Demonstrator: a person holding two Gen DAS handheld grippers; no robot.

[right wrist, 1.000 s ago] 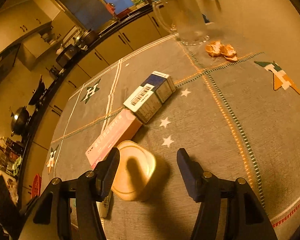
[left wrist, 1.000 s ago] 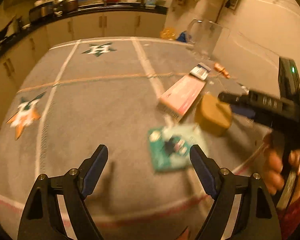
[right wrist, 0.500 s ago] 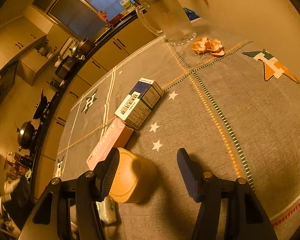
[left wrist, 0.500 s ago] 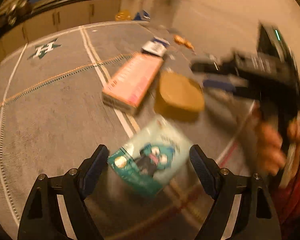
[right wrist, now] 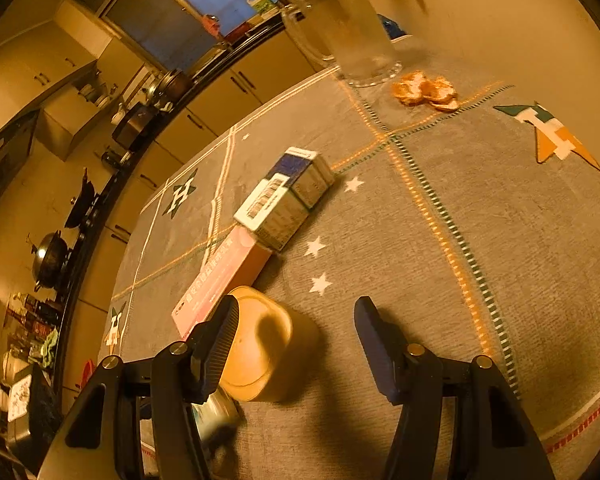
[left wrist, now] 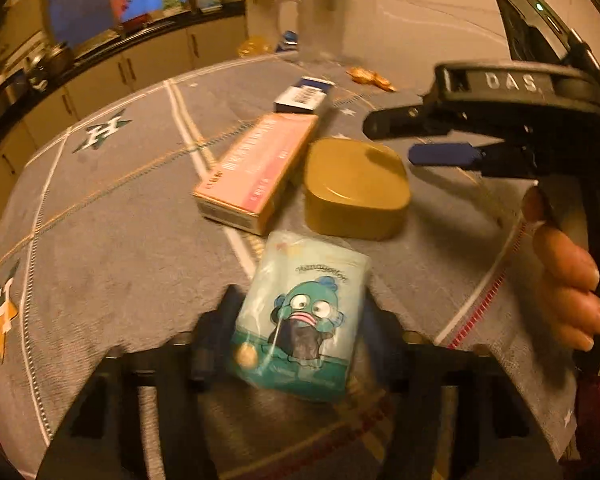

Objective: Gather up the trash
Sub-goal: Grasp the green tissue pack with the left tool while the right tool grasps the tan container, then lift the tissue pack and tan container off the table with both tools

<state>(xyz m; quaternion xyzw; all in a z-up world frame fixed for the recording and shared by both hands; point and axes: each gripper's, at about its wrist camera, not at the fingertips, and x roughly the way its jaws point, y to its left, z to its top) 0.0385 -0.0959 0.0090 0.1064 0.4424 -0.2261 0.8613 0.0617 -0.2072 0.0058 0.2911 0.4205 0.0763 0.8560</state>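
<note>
Grey tablecloth [left wrist: 100, 240]: left gripper [left wrist: 296, 332] fingers blurred against cartoon packet [left wrist: 300, 316], clamping unconfirmed. Right gripper [right wrist: 296, 344] spread apart beside yellow tub [right wrist: 260, 344].

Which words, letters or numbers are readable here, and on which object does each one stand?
"DAS" – on the right gripper, seen from the left wrist.
"H" – star emblems on the tablecloth.
Pink box: print blurred, unreadable.
Cartoon packet: script blurred.
Blue-white box: barcode, text too small.

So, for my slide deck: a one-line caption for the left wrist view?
Left tool closing around a cartoon-fish packet on the tablecloth.
</note>
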